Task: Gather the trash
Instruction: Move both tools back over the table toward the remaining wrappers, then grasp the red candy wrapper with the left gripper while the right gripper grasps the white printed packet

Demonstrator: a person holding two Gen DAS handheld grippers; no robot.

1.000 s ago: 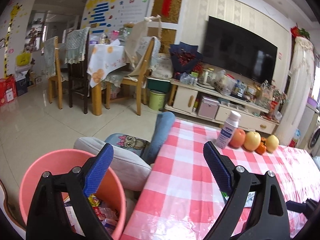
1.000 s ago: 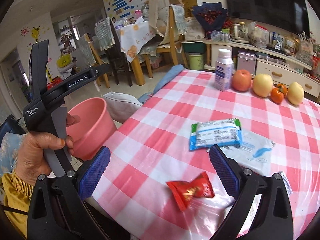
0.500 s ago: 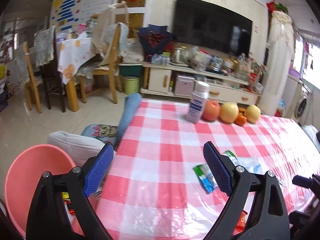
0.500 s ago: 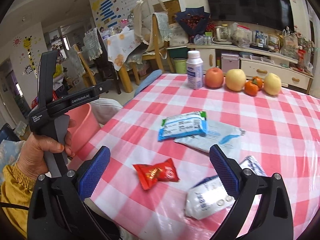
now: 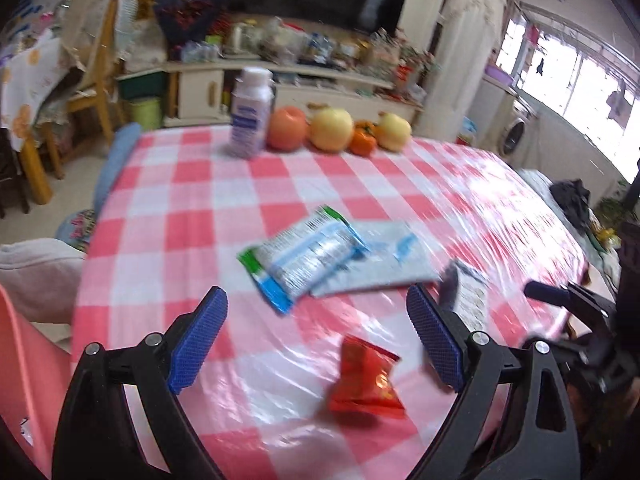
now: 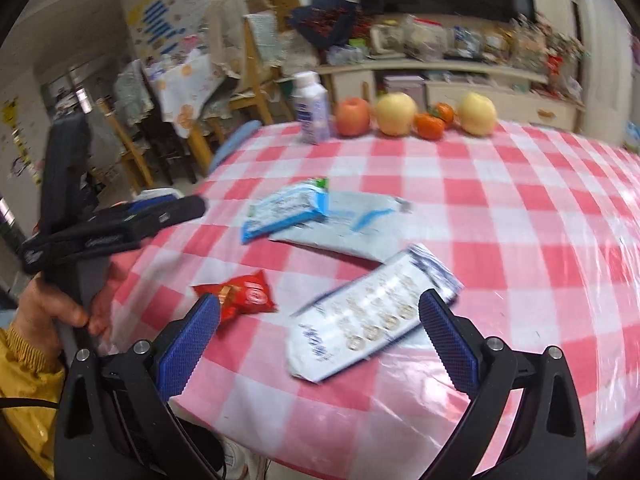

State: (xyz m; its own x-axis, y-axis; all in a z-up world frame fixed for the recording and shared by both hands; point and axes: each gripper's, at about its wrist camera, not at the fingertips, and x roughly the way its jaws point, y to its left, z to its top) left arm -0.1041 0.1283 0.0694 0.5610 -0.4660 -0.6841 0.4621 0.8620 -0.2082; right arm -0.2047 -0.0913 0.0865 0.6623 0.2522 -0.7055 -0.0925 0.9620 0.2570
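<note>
Several wrappers lie on the red-and-white checked table point(image 5: 192, 216): a red snack wrapper point(image 5: 366, 380), a blue-green-white packet point(image 5: 300, 258), a flat pale blue-white bag point(image 5: 380, 262) under it, and a white patterned pouch point(image 6: 372, 316). My left gripper point(image 5: 316, 344) is open and empty, low over the table edge just short of the red wrapper. My right gripper point(image 6: 318, 344) is open and empty, above the near edge between the red wrapper point(image 6: 240, 294) and the white pouch. The left gripper also shows in the right wrist view point(image 6: 112, 228), hand-held at the left.
A pink bucket point(image 5: 24, 380) stands at the left below the table edge. At the table's far side stand a white bottle point(image 5: 250, 114) and a row of apples and oranges point(image 5: 332, 130). Chairs, another table and a TV cabinet are behind.
My left gripper has swung right, from over the pink bucket to over the table facing the wrappers. My right gripper has moved right and forward, so the white pouch now lies between its fingers.
</note>
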